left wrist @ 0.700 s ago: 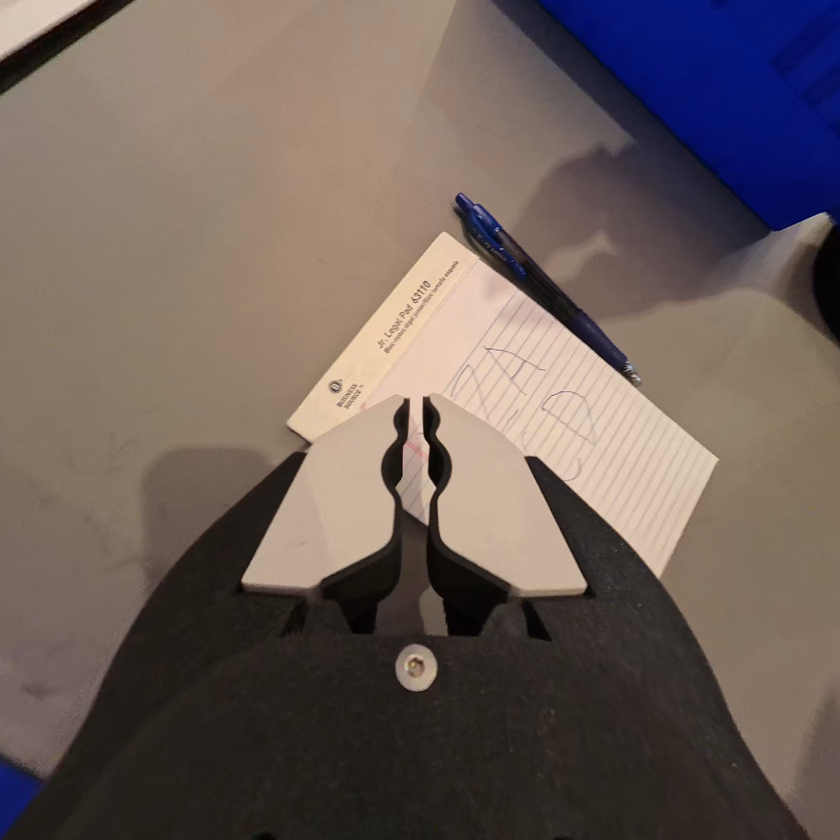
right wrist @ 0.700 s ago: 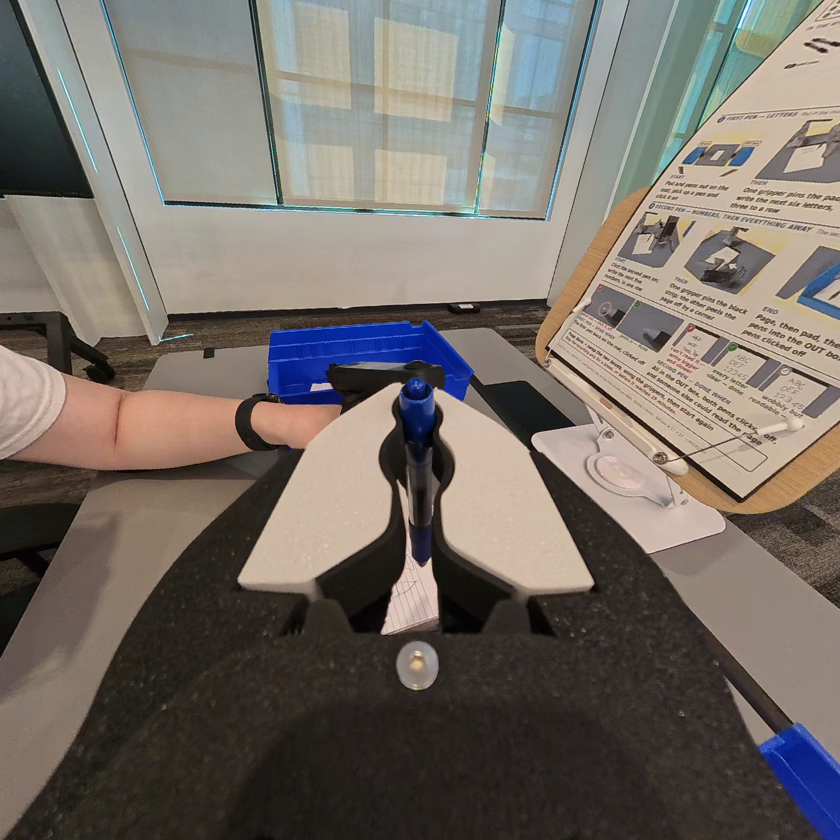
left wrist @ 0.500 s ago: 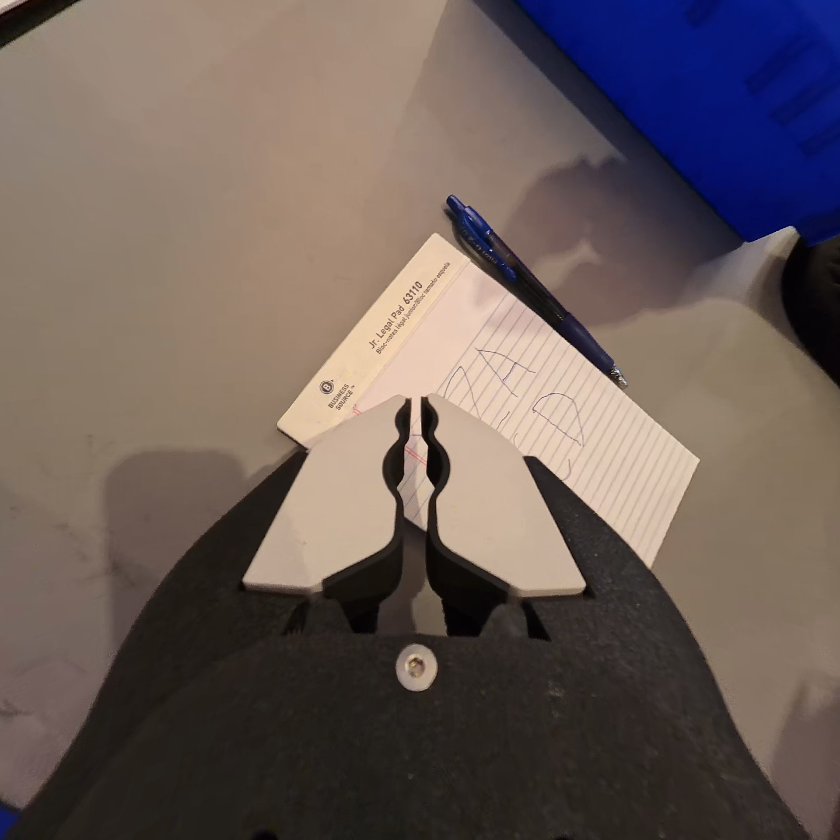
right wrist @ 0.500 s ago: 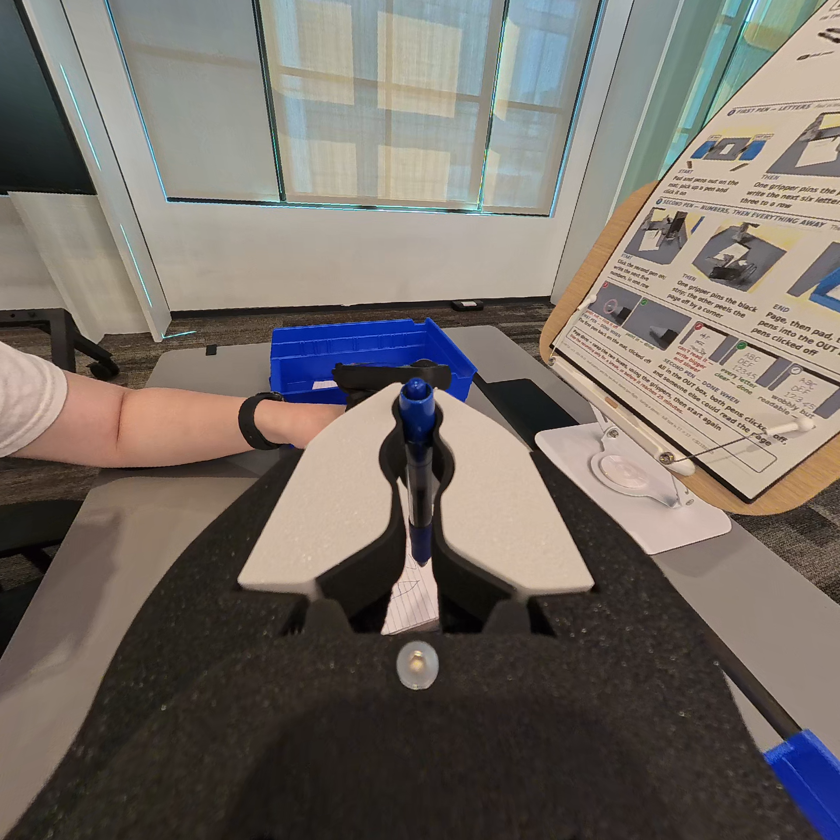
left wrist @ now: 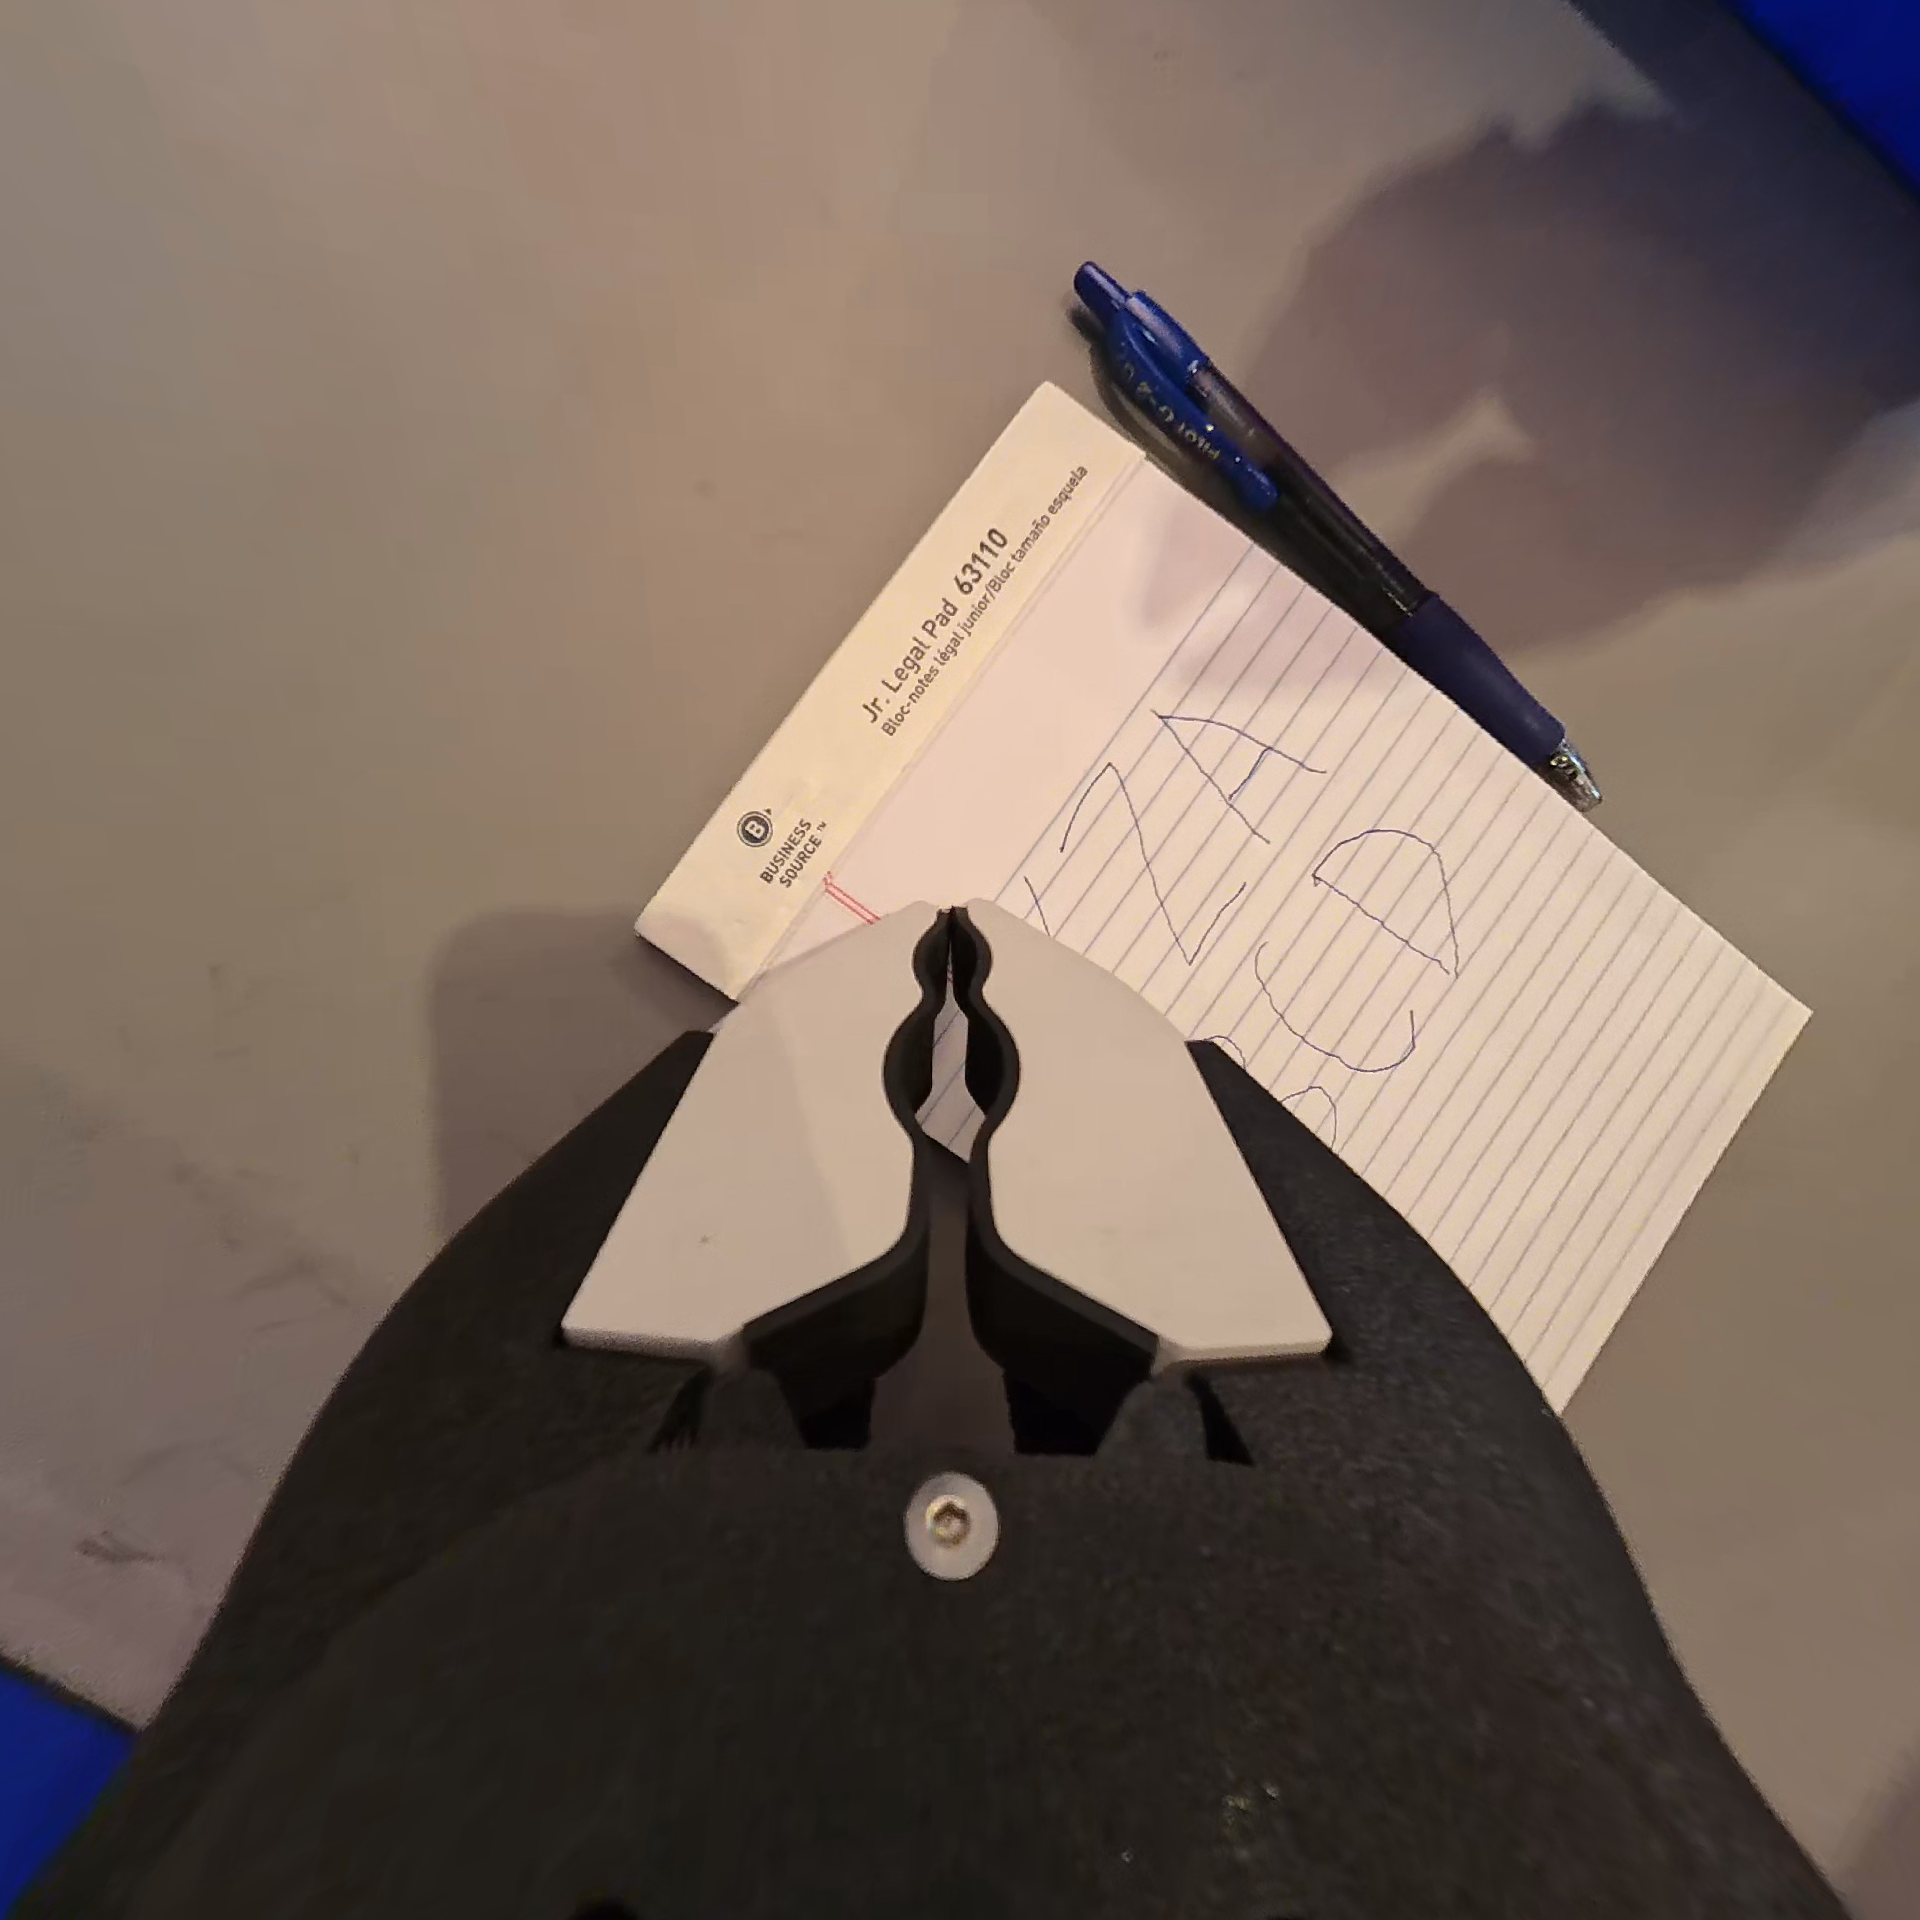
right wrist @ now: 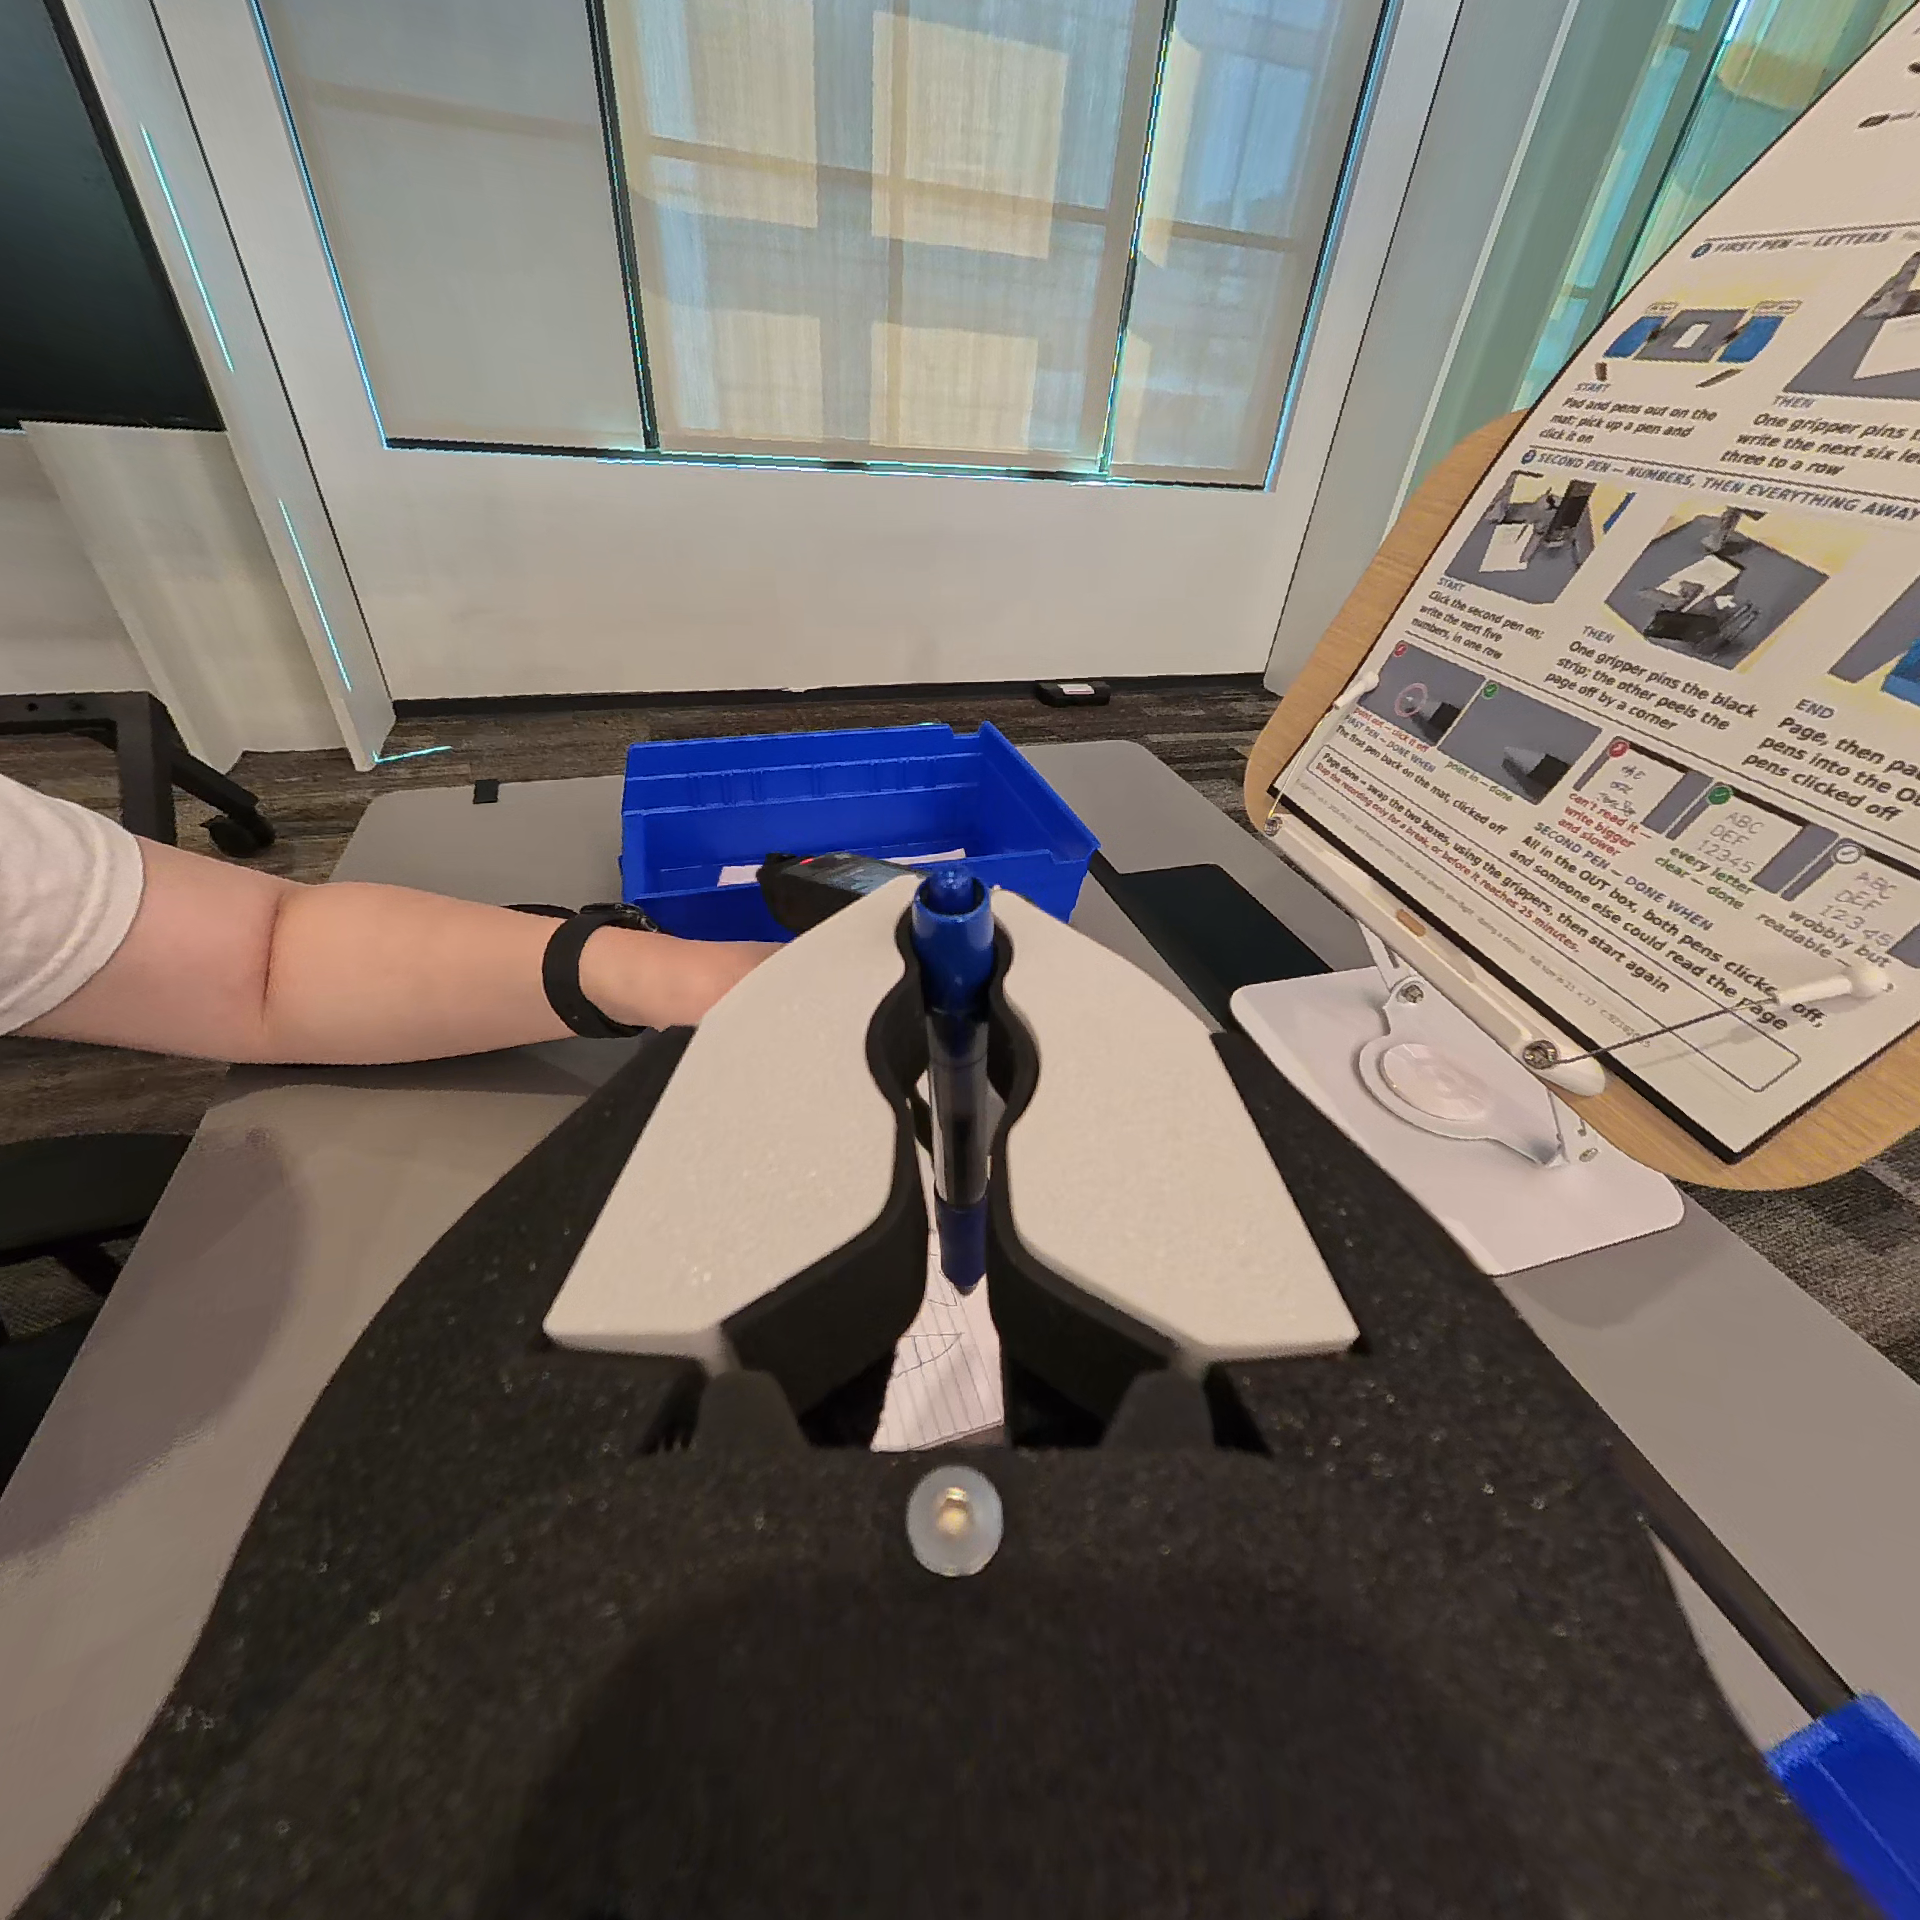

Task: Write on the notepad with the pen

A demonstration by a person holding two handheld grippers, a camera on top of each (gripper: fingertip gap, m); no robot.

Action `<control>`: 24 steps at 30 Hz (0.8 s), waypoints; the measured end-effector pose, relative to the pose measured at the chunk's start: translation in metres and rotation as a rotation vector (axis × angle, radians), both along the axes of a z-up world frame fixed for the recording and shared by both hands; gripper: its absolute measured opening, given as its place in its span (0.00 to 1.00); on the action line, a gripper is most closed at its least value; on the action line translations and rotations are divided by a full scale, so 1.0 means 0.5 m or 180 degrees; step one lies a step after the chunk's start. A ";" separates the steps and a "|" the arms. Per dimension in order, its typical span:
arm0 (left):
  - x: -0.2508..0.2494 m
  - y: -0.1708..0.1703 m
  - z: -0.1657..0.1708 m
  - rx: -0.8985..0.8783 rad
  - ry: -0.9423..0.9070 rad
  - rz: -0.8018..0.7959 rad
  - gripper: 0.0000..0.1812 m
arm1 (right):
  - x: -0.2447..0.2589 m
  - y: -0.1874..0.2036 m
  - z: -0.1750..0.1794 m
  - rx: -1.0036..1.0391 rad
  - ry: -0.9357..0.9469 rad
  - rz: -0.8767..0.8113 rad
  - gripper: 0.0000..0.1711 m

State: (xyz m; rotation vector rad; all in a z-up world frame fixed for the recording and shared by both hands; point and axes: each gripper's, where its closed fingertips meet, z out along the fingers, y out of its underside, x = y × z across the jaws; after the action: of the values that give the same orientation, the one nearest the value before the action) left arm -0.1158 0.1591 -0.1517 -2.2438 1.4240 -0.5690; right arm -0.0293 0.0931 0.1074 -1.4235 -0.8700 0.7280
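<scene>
R gripper: jaws clamped on a blue pen, held upright, tip down over the lined notepad seen below through the gap. L gripper: jaws together, nothing between, tips over the notepad near its header strip. Page bears blue handwriting. 2nd blue pen lies on the grey table, alongside the pad's far edge. Blue bin beyond; instruction board to the R.

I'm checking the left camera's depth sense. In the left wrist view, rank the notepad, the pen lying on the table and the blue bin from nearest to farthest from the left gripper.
1. Notepad: right under the shut fingers of the left gripper.
2. Pen: on the table, along the notepad's far edge, ahead and right.
3. Blue bin: top right corner, beyond the pen.
</scene>
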 end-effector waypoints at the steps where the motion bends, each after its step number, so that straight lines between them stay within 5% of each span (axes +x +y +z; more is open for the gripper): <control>1: 0.000 0.000 0.000 0.0006 0.0001 0.0013 0.00 | -0.002 0.001 -0.003 -0.0010 -0.0006 0.0001 0.03; 24: -0.001 0.000 0.000 0.0005 -0.0022 0.0095 0.00 | -0.076 0.003 -0.018 0.0280 -0.0040 -0.0136 0.03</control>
State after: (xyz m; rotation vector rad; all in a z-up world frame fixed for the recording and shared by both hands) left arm -0.1161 0.1591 -0.1519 -2.2558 1.3846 -0.5652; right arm -0.0672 0.0944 0.0985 -1.3656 -0.8687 0.6416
